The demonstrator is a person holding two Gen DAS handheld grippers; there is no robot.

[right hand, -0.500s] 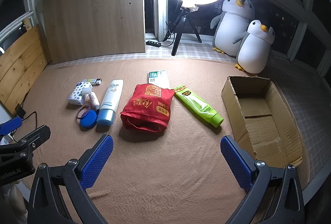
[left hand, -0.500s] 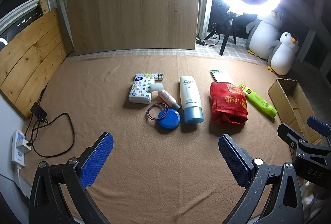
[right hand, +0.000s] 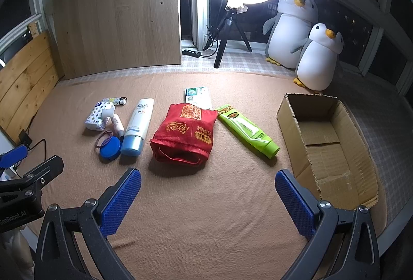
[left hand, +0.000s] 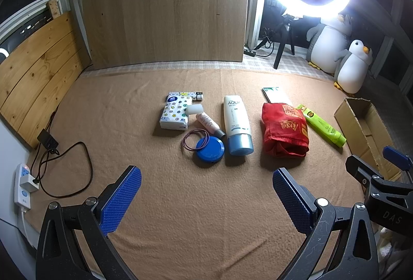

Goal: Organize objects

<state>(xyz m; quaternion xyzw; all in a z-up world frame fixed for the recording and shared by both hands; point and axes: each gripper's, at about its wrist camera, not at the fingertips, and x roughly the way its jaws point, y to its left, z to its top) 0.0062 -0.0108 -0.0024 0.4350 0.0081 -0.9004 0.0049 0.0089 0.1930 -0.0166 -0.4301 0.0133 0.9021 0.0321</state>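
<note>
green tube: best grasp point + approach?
Probably the mid-body of the green tube, from above, jaws across its narrow width. It lies flat and diagonal on the blanket, clear of the red bag and cardboard box. Right gripper is open and nearer.

You saw a fuzzy matt blanket [right hand: 206, 202] and a glossy plastic tube [right hand: 139, 122]. At three o'clock sat a rough cardboard box [right hand: 333, 166].

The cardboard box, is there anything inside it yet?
No, the cardboard box shows only its bare brown bottom flaps, and the red bag and green tube lie outside it on the blanket.
</note>
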